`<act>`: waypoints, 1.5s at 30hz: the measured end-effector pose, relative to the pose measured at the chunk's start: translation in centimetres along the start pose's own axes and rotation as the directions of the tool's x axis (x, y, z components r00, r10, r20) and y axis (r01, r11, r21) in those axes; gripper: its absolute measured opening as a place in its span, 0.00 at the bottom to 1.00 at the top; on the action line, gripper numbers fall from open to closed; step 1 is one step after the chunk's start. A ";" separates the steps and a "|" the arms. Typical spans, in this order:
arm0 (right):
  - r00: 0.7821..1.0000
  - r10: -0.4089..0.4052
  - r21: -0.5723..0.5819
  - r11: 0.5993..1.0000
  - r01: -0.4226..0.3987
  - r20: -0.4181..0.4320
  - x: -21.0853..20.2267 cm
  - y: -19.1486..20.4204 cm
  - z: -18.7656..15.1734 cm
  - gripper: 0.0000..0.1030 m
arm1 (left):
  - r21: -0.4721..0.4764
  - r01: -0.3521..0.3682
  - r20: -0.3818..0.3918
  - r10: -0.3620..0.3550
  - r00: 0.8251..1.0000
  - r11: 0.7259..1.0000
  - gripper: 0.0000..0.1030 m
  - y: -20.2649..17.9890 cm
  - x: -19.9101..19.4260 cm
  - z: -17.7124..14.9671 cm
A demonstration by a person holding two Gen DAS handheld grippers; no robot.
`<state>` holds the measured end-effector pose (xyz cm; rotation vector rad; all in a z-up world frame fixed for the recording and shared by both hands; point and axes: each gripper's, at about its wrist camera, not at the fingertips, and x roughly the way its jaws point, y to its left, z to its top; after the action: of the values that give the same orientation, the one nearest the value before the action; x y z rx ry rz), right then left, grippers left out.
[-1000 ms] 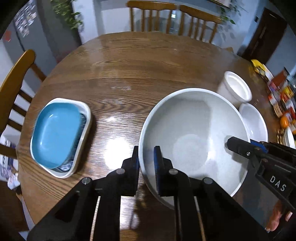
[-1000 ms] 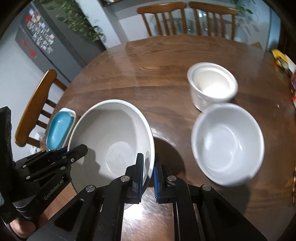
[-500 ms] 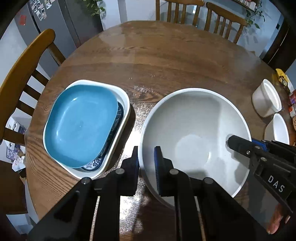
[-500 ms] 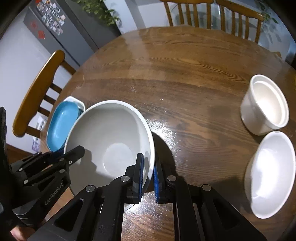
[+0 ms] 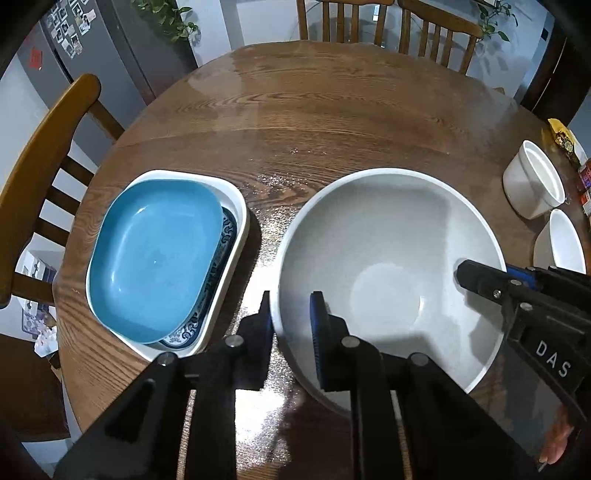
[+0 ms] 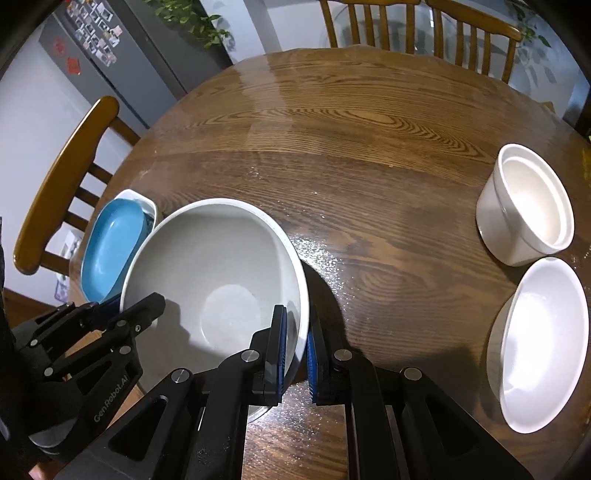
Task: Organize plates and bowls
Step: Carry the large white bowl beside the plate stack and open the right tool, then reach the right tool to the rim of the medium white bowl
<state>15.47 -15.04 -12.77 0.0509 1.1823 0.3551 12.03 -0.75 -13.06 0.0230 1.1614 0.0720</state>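
Beside the stacked plates [image 5: 155, 258] on the wooden table [image 5: 332, 110] sits the large grey bowl [image 5: 388, 240], its rim between the left gripper [image 5: 291, 317], jaws just easing apart, and pinched by the right gripper [image 6: 295, 332] (opposite sides).

Round wood table [image 5: 332, 122] w/ wooden chairs [image 5: 40, 166] around, grey fridge [image 6: 122, 59] & plant [image 5: 166, 18] behind.

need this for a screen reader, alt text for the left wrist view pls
The left gripper straddles the near rim of a large white bowl on a round wooden table, its jaws just opening. The right gripper holds the opposite rim; a blue plate lies stacked left.
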 end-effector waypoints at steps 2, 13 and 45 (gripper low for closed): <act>1.000 -0.003 0.008 1.000 0.003 0.004 0.0 0.2 0.0 0.11 | -0.005 0.003 0.004 -0.003 1.000 1.000 0.21 0.2 0.1 0.0; 0.994 -0.022 0.021 1.000 0.020 0.107 -3.1 -0.4 -0.5 0.38 | -0.009 -0.036 0.106 0.037 0.994 0.999 0.69 0.3 -2.9 -0.1; 0.955 -0.114 0.233 0.971 0.049 0.272 -11.3 -8.5 -8.3 0.49 | 0.173 0.039 0.262 -0.084 0.961 0.984 0.99 -7.4 -10.5 -2.4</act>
<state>6.28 -27.58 -7.74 0.2412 0.9307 0.1333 5.96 -8.85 -4.84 0.1404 0.8929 -0.0820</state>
